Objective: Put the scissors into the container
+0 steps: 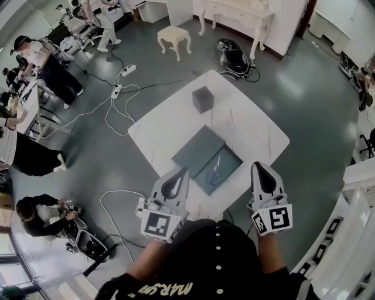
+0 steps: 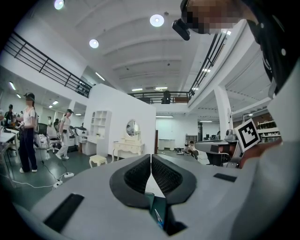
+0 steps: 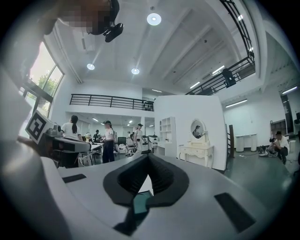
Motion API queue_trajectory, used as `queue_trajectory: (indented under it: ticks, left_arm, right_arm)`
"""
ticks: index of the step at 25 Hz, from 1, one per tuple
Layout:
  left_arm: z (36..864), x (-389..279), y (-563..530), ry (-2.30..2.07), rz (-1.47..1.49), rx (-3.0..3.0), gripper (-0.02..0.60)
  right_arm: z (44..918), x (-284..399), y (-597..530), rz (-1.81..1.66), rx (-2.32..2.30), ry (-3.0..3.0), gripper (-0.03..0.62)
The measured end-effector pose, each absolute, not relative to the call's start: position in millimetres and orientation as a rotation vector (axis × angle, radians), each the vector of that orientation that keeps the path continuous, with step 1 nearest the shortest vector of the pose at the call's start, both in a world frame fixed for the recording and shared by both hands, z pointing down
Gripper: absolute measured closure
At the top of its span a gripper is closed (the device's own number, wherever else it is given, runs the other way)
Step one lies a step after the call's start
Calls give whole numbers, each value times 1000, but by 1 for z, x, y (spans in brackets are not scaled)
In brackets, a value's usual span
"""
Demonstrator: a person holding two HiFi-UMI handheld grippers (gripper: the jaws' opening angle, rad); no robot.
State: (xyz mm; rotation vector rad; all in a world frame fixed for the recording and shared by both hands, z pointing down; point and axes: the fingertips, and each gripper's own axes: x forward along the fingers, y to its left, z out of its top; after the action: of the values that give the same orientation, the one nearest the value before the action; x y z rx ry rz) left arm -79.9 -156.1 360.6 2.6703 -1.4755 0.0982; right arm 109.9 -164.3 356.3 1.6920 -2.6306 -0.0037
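The scissors [image 1: 214,173], with blue handles, lie flat on a dark green tray [image 1: 199,151] at the near side of the white table [image 1: 258,132]. A small dark cube-shaped container [image 1: 203,98] stands at the table's far side. My left gripper [image 1: 177,183] hovers at the tray's near left corner, its jaws shut and empty. My right gripper [image 1: 262,174] hangs to the right of the tray, also shut with nothing in it. In the left gripper view the left gripper [image 2: 150,161] points level, and the scissors [image 2: 158,218] show below it. The right gripper [image 3: 148,161] is shut too.
A cream stool [image 1: 174,36] and a dressing table [image 1: 237,13] stand beyond the table. Cables and power strips [image 1: 117,91] lie on the grey floor to the left. Several people work at desks at the far left [image 1: 41,64]. White shelving [image 1: 345,234] runs along the right.
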Motion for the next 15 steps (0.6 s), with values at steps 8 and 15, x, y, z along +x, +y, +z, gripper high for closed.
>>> queue_trajectory:
  ticks: [8,15]
  left_arm:
    - [363,-81,-152,-1474,79,2675,549]
    - [363,-81,-151,-1479,76,2670,549]
  right_arm:
    - [358,110,-161,3,1702,-2634,582]
    - [356,110,-159,-4,1707,-2635,582]
